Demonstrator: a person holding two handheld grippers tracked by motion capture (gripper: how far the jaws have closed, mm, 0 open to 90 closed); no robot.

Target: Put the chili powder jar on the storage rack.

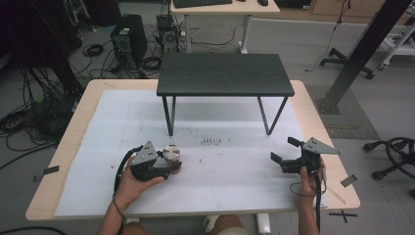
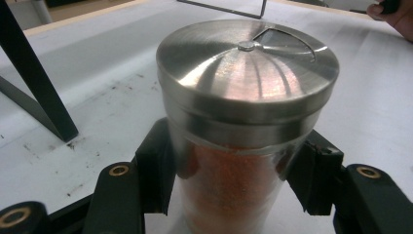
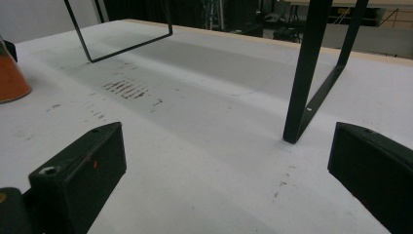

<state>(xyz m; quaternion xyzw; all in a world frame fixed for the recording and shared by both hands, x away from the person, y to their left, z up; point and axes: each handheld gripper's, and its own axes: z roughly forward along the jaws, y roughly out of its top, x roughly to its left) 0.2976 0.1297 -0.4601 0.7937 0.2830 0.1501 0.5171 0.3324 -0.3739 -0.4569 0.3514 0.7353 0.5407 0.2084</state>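
Observation:
A clear spice shaker [image 2: 238,146] with orange powder and a round steel lid [image 1: 172,152] stands upright on the white sheet, left of centre. My left gripper [image 1: 172,166] is shut on its body, one black pad [image 2: 155,170] pressing on each side. Its orange base [image 3: 12,78] shows at the left edge of the right gripper view. My right gripper [image 1: 285,150] rests near the table's right edge, jaws spread wide with nothing between them, pointing toward the middle of the table.
A small black shelf-table [image 1: 224,73] on thin metal legs [image 3: 304,73] stands at the back centre of the white sheet [image 1: 220,181]. Dark scuff marks [image 1: 212,141] lie in front of it. Computers and cables sit on the floor beyond the table.

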